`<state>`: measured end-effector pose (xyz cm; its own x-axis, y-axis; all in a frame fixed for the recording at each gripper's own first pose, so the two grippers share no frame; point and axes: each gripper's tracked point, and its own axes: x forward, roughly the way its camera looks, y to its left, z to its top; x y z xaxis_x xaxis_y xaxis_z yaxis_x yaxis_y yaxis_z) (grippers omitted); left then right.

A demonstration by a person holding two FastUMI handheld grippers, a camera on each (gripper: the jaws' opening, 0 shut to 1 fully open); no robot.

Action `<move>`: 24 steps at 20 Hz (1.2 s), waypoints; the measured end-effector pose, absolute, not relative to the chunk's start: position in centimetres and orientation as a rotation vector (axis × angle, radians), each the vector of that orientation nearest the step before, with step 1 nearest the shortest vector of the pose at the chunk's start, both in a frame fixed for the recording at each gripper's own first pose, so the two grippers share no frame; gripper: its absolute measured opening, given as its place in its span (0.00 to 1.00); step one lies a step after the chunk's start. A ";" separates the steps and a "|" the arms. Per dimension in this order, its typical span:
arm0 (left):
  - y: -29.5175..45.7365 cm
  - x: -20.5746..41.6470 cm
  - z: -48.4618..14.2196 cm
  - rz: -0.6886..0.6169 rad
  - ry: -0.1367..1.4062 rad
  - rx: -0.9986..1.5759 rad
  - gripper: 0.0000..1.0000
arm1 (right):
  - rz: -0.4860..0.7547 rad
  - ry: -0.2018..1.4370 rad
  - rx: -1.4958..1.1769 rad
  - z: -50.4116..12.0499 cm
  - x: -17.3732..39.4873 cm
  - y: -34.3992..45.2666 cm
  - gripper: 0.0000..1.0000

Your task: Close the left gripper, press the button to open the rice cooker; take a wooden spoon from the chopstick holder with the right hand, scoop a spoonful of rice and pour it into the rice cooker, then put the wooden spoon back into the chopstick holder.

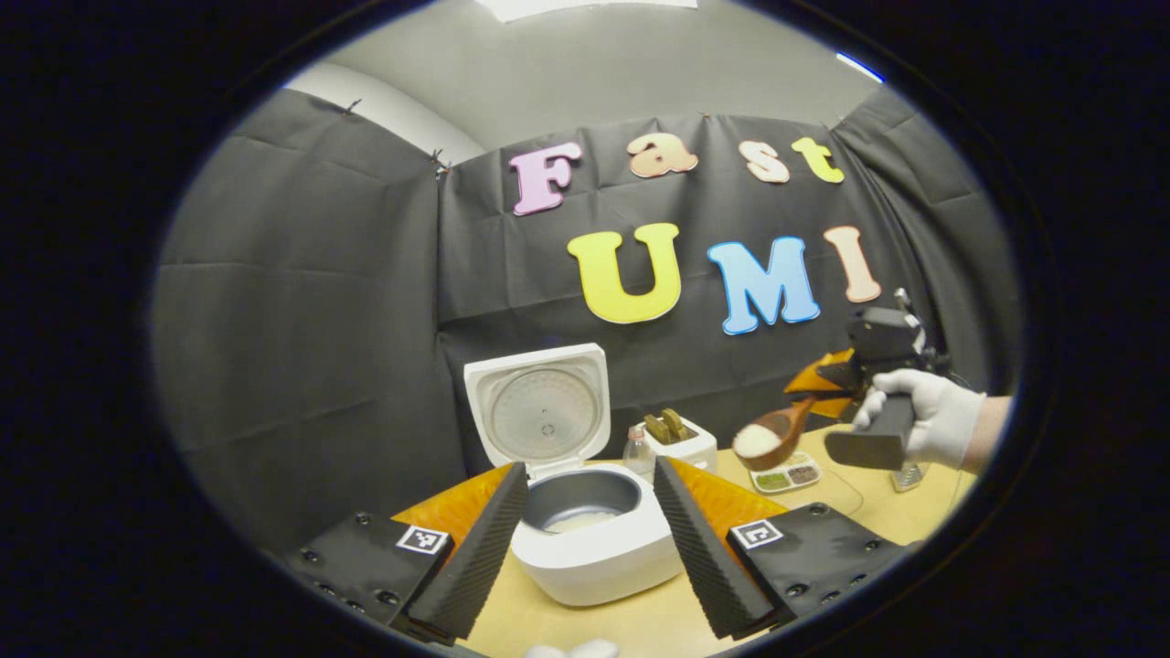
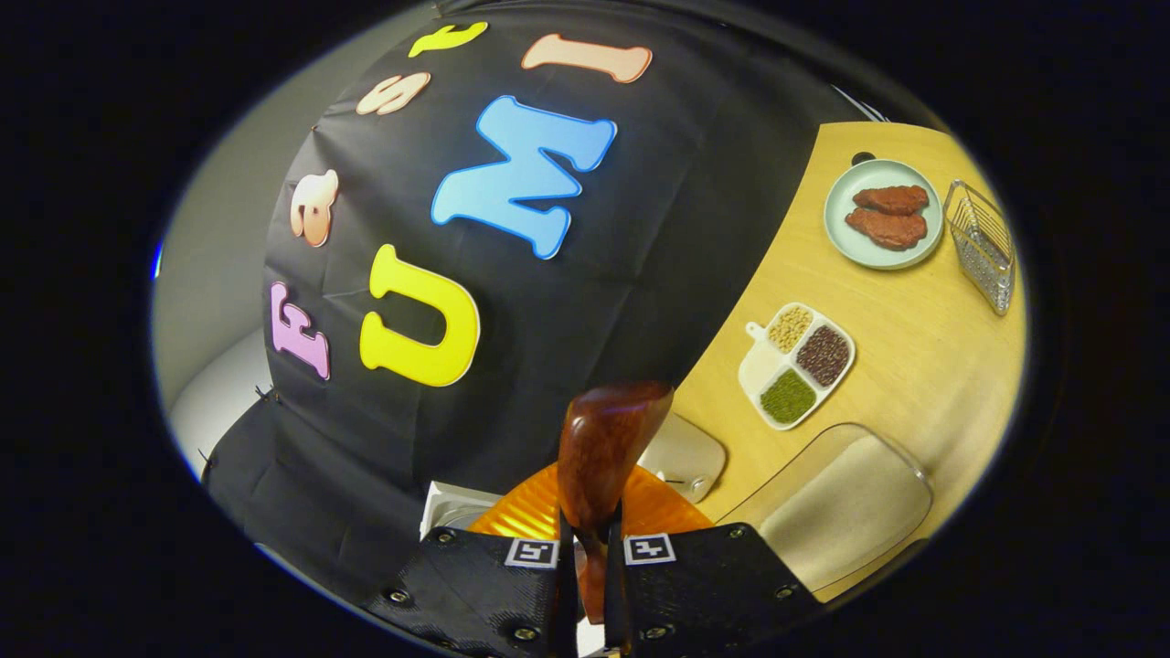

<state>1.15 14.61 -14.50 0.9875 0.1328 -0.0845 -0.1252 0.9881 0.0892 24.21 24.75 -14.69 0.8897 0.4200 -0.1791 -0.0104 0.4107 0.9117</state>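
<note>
Lid's up on the white rice cooker [image 1: 594, 535] near the left gripper [image 1: 590, 525], whose jaws are spread wide around it. The right gripper [image 2: 590, 585] is clamped on the brown wooden spoon [image 1: 772, 437], heaped with white rice [image 1: 757, 440], off to the right of the pot. Any tilt before it's over the grey inner pot [image 1: 580, 501] probably dumps grains on the yellow table [image 1: 877, 512].

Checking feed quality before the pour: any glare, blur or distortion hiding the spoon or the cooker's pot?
Left gripper view: evenly lit, heavy fisheye bending at the edges; rice cooker sharp, wooden spoon with rice slightly soft. Right gripper view: tilted and fisheye-bent; the spoon's back shows a soft sheen, no harsh glare; the divided dish is crisp.
</note>
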 end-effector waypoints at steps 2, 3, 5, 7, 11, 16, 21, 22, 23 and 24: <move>15.2 0.7 -14.4 0.144 0.087 0.063 0.96 | 0.317 0.429 1.124 -12.9 24.0 28.4 0.11; 15.5 0.4 -14.3 0.153 0.085 0.057 0.99 | 0.333 0.437 1.126 -12.3 24.1 30.4 0.11; 16.1 -0.1 -14.3 0.165 0.081 0.043 0.99 | 0.367 0.462 1.132 -11.9 24.1 34.9 0.11; 17.1 -0.3 -14.3 0.184 0.086 0.041 0.99 | 0.398 0.492 1.138 -11.9 24.2 39.4 0.11; 19.1 -0.8 -14.8 0.224 0.101 0.028 0.97 | 0.437 0.528 1.051 -14.3 23.7 46.3 0.11; 21.3 -1.3 -15.0 0.273 0.109 0.031 0.99 | 0.433 0.568 0.950 -17.9 24.1 49.9 0.11; 21.5 -1.6 -15.5 0.285 0.120 0.024 0.99 | 0.388 0.496 0.801 -18.9 25.0 49.5 0.11; 21.3 -1.6 -15.6 0.282 0.122 0.018 0.99 | 0.367 0.473 0.760 -18.9 25.4 49.3 0.11; 21.2 -1.6 -15.9 0.278 0.130 0.011 0.99 | 0.362 0.450 0.711 -18.8 25.8 49.3 0.11; 21.3 -1.7 -16.1 0.282 0.136 0.016 1.00 | 0.360 0.433 0.644 -19.0 25.9 49.3 0.11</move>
